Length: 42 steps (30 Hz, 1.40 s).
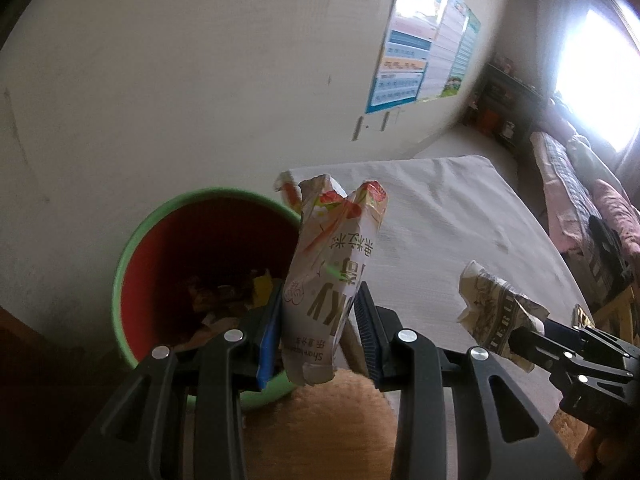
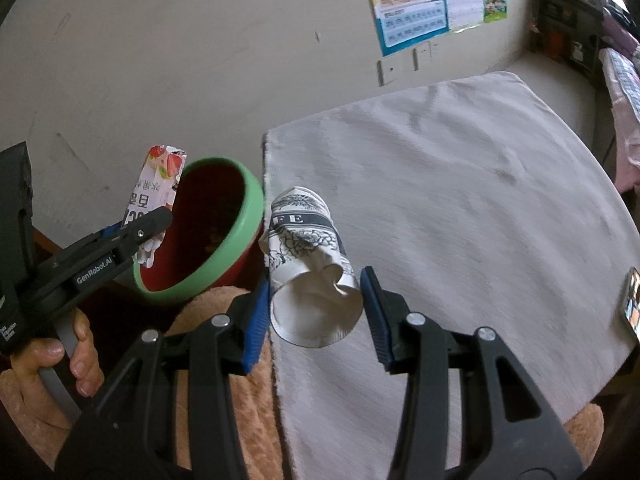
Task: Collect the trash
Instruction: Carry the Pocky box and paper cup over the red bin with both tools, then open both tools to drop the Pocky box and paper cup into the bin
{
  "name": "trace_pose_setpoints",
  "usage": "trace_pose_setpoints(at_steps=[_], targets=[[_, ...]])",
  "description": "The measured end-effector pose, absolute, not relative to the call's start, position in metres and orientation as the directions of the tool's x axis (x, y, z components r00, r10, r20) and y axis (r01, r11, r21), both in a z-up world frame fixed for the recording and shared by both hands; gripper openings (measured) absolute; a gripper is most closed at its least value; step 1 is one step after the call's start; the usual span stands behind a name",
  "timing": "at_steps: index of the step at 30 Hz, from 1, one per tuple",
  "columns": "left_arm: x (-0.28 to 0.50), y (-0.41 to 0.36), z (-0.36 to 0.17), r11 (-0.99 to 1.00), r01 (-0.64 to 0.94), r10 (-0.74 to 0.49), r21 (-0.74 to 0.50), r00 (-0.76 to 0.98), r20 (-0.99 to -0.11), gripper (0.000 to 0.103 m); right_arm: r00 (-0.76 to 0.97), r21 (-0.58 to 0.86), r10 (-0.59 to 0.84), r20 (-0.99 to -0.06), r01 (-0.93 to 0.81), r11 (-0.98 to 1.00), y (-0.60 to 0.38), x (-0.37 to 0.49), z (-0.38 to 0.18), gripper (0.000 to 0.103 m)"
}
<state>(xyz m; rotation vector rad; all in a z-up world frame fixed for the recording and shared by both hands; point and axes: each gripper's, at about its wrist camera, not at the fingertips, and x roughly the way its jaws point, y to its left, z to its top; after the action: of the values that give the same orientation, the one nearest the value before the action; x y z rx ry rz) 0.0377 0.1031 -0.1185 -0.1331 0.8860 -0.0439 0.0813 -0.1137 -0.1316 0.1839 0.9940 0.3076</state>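
My left gripper is shut on a crumpled white snack wrapper with strawberry print and holds it beside the rim of a green bin with a red inside. The bin holds several scraps. In the right wrist view the wrapper hangs at the near side of the bin. My right gripper is shut on a crushed paper cup with black floral print, above the table's left edge. The cup and the right gripper also show in the left wrist view.
A table with a grey-white cloth fills the right. A small printed packet lies at its right edge. An orange fluffy cloth lies below the grippers. A plain wall with a poster stands behind.
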Motion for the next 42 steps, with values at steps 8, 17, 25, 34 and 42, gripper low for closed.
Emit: trace_pose_setpoints(at_steps=[8, 17, 25, 34, 42], targets=[[0.034, 0.138, -0.126, 0.986, -0.091, -0.052, -0.14, 0.627, -0.777, 0.033, 0.489, 0.283, 0.363, -0.793, -0.232, 0.931, -0.077, 0.099, -0.127, 0.043], [0.032, 0.169, -0.133, 0.977, -0.155, -0.02, -0.147, 0.619, -0.785, 0.033, 0.486, 0.281, 0.402, -0.776, -0.305, 0.91, -0.036, 0.121, -0.113, 0.043], [0.036, 0.181, -0.138, 0.968, -0.191, -0.012, -0.163, 0.613, -0.79, 0.034, 0.461, 0.267, 0.408, -0.788, -0.341, 0.901, -0.01, 0.13, -0.115, 0.043], [0.038, 0.194, -0.149, 0.962, -0.217, -0.006, -0.167, 0.594, -0.805, 0.034, 0.443, 0.246, 0.391, -0.807, -0.35, 0.904, -0.001, 0.141, -0.122, 0.043], [0.043, 0.197, -0.162, 0.963, -0.221, -0.001, -0.153, 0.568, -0.823, 0.034, 0.426, 0.228, 0.377, -0.823, -0.36, 0.905, 0.008, 0.145, -0.129, 0.043]])
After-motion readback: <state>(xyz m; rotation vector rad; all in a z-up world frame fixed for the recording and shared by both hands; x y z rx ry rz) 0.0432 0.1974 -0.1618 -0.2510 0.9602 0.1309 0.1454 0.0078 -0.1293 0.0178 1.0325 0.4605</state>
